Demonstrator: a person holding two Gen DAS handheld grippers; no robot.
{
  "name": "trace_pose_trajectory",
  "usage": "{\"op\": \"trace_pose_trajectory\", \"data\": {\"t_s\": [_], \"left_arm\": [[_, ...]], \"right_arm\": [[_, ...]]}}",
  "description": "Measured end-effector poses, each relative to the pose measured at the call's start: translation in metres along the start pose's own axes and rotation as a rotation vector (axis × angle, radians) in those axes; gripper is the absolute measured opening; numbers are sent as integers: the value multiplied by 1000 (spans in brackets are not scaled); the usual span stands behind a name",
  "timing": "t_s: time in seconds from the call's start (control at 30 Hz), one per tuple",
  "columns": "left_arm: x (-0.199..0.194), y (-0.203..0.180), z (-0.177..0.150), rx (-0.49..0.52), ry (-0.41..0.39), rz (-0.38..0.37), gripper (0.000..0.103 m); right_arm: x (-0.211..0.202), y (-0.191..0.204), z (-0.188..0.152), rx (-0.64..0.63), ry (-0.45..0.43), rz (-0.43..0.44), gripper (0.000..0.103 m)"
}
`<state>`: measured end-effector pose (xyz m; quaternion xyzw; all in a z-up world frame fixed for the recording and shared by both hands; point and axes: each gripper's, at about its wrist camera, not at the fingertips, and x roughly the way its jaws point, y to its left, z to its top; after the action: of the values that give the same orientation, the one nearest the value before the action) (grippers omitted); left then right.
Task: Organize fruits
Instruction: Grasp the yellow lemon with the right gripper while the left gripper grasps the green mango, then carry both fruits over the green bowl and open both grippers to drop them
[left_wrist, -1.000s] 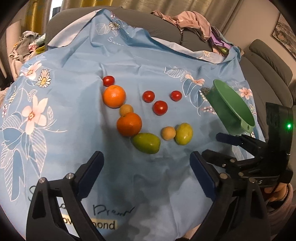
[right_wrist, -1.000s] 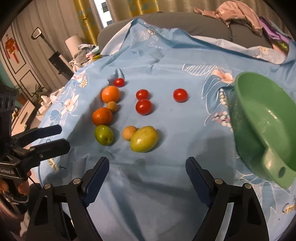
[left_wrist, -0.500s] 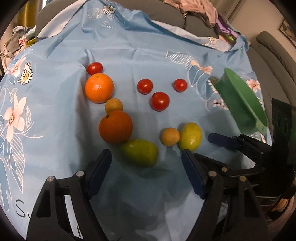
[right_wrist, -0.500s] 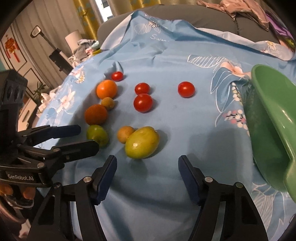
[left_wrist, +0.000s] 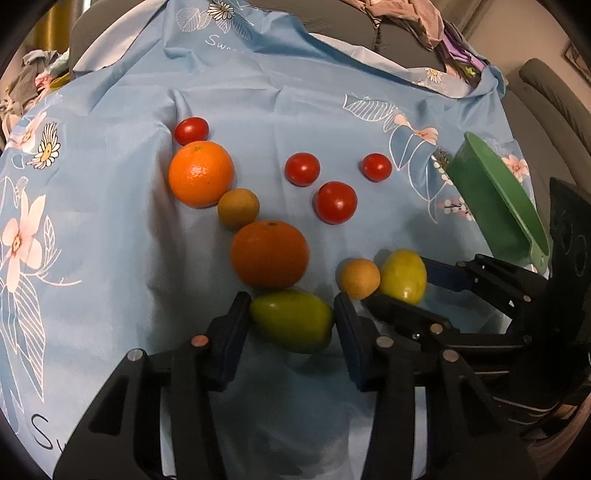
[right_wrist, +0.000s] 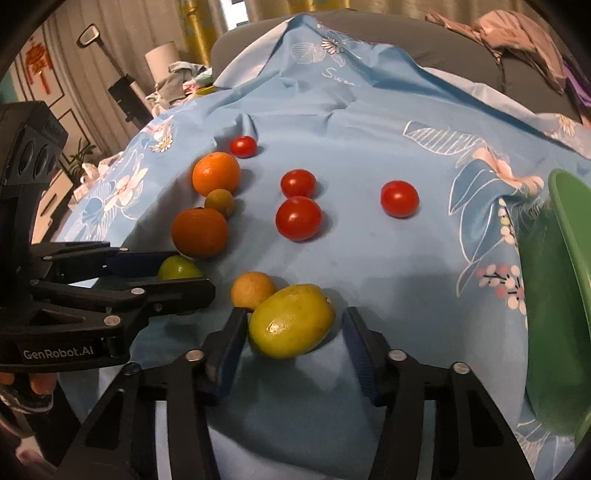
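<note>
Fruit lies on a blue flowered cloth (left_wrist: 110, 229). My left gripper (left_wrist: 291, 314) is open, its jaws on either side of a green mango (left_wrist: 291, 319), close to it. My right gripper (right_wrist: 293, 326) is open around a yellow-green mango (right_wrist: 291, 321), with a gap at the right jaw. Two oranges (left_wrist: 201, 173) (left_wrist: 269, 253), two small yellowish fruits (left_wrist: 238, 208) (left_wrist: 359, 277) and several red tomatoes (left_wrist: 335, 202) lie beyond. A green bowl (right_wrist: 554, 302) stands at the right.
The cloth drapes over a grey sofa with clothes (right_wrist: 517, 26) piled on its back. The cloth is wrinkled and slopes off at the left. In the right wrist view the left gripper's body (right_wrist: 74, 295) sits close at the left.
Both grippers have moved forward and down to the mangoes and their jaws have narrowed around them. The fruit has not moved.
</note>
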<state>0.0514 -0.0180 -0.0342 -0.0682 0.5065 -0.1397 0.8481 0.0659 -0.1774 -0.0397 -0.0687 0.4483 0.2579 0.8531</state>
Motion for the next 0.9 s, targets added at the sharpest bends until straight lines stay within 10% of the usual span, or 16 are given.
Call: {"op": "trace_pose_trajectory", "data": {"t_s": [0.9], "left_arm": [[-59,-33,0,35,-121,-99,45]], "right_arm": [[-71,-6,-9,85,-177,15,46]]}}
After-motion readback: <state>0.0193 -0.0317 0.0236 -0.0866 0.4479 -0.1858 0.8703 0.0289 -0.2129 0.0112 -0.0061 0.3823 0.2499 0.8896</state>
